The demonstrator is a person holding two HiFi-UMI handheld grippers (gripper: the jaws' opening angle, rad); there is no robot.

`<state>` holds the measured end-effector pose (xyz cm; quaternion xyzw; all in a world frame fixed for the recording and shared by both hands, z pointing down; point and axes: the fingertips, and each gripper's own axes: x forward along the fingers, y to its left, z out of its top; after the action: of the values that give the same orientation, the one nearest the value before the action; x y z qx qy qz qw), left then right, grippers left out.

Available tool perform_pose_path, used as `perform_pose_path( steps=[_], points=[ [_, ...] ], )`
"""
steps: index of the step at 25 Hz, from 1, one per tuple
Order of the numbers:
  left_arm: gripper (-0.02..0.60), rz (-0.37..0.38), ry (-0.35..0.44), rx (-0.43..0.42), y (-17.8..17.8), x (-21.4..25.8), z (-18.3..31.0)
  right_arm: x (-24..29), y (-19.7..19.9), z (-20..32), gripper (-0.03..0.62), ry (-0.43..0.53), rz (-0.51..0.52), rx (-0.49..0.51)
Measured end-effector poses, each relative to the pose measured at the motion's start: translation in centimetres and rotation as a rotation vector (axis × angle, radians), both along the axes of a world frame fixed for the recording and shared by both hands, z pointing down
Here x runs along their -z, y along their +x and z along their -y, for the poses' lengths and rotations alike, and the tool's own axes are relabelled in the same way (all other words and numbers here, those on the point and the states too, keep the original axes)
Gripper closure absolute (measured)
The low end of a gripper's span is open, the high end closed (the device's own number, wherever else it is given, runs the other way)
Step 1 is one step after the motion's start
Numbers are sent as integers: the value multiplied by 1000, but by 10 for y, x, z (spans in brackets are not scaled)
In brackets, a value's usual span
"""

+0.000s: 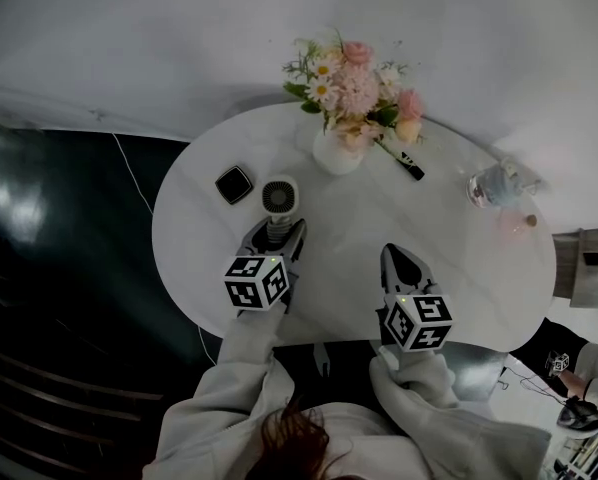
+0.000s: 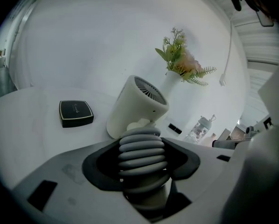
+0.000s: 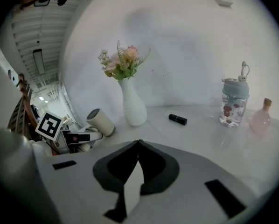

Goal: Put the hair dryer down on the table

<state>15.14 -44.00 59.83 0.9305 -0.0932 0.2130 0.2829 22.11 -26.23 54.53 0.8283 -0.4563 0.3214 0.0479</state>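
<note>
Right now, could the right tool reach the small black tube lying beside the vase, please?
Probably yes: the right tool is shut and empty, and only bare table lies between it and the black tube.

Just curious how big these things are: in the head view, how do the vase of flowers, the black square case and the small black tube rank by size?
1. vase of flowers: clearly largest
2. black square case
3. small black tube: as long as the case, but much thinner

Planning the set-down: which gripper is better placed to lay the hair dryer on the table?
Left. The left gripper clamps the hair dryer by its ribbed handle; the right gripper is shut, empty.
</note>
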Motion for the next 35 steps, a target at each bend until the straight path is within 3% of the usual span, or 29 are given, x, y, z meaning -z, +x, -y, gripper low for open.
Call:
perform_pose_path(
  steps=[11, 14, 17, 35],
  points=[
    [348, 11, 8, -11, -2, -1, 0, 3, -7, 1, 545, 0, -2, 17],
    [279, 36, 9, 27, -6, -4, 5, 7, -9, 1, 545, 4, -7, 26],
    [262, 50, 11, 57, -10, -5, 7, 9, -11, -1, 545, 9, -12, 28],
    [261, 32, 49, 58, -61, 16, -6, 27, -30, -1, 545, 55, -36, 40]
  ],
)
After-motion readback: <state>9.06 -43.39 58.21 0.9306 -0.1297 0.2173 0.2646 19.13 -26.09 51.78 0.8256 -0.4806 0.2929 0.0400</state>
